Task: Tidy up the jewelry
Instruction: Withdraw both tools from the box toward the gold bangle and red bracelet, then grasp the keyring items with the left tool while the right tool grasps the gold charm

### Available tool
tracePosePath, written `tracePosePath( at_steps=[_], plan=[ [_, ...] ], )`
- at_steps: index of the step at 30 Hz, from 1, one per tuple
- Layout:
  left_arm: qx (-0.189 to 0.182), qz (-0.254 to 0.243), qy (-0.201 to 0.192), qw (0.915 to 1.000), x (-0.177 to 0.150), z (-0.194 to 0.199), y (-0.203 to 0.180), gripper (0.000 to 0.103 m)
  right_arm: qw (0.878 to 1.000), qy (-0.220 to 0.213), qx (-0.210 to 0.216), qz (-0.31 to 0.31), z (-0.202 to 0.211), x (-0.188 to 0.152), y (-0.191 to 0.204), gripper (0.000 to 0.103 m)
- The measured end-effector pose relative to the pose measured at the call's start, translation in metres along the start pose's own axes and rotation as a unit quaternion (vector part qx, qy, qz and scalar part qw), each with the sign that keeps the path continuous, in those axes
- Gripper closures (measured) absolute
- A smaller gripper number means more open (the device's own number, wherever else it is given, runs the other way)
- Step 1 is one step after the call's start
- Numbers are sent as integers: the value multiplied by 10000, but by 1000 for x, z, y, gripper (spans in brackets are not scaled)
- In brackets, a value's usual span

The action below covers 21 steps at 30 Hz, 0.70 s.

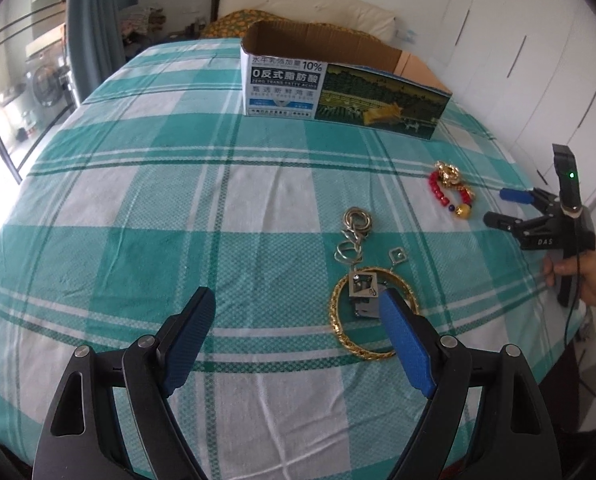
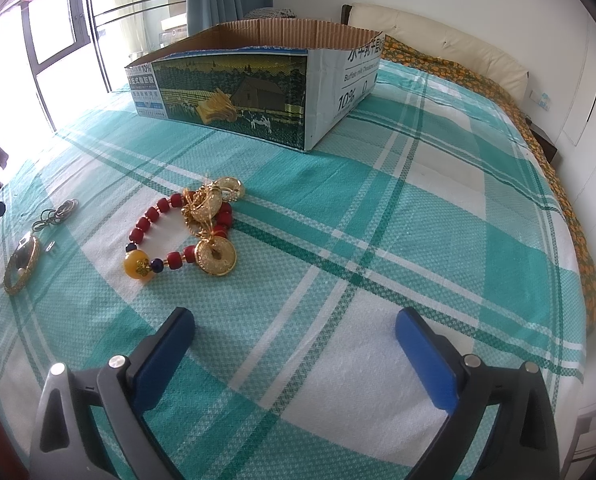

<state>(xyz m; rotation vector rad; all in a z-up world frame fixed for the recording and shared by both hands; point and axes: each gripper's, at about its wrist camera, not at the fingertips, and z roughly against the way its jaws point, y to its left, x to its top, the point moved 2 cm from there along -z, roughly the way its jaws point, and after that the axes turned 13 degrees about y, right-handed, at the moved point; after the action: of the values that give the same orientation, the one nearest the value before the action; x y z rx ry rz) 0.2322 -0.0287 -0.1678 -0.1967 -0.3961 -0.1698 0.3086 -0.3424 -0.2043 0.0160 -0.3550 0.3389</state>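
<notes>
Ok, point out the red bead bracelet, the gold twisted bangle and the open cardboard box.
red bead bracelet (image 2: pixel 151 214): right wrist view, on red beads.
gold twisted bangle (image 1: pixel 335 322): left wrist view, left rim.
open cardboard box (image 2: pixel 234 92): right wrist view, printed side.

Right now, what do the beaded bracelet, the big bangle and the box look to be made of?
The beaded bracelet: opaque red beads, glass or stone, I cannot tell which, with a glossy amber-yellow bead and shiny gold-coloured coin charms. The bangle: gold-coloured metal with a twisted, rope-like texture; plating or solid cannot be judged. The box: corrugated cardboard, fluting visible along the cut rim, printed outside.
</notes>
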Motion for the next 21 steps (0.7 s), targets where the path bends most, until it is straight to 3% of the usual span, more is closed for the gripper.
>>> tracePosePath(
  at_steps=[6, 10, 15, 21],
  plan=[
    [-3, 18, -110, 9999, 1, 7, 8, 18, 9991, 100, 63, -406, 6, 1, 4, 1],
    [8, 32, -156, 9999, 0, 7, 12, 18, 9975, -158, -11, -692, 25, -1, 17, 1],
    [-35, -7, -76, 10000, -5, 3, 9, 18, 9941, -551, -437, -825, 47, -4, 41, 1],
    [55, -201, -15, 9998, -8, -3, -4, 18, 9927, -534, -254, -1051, 46, -9, 52, 1]
  ],
)
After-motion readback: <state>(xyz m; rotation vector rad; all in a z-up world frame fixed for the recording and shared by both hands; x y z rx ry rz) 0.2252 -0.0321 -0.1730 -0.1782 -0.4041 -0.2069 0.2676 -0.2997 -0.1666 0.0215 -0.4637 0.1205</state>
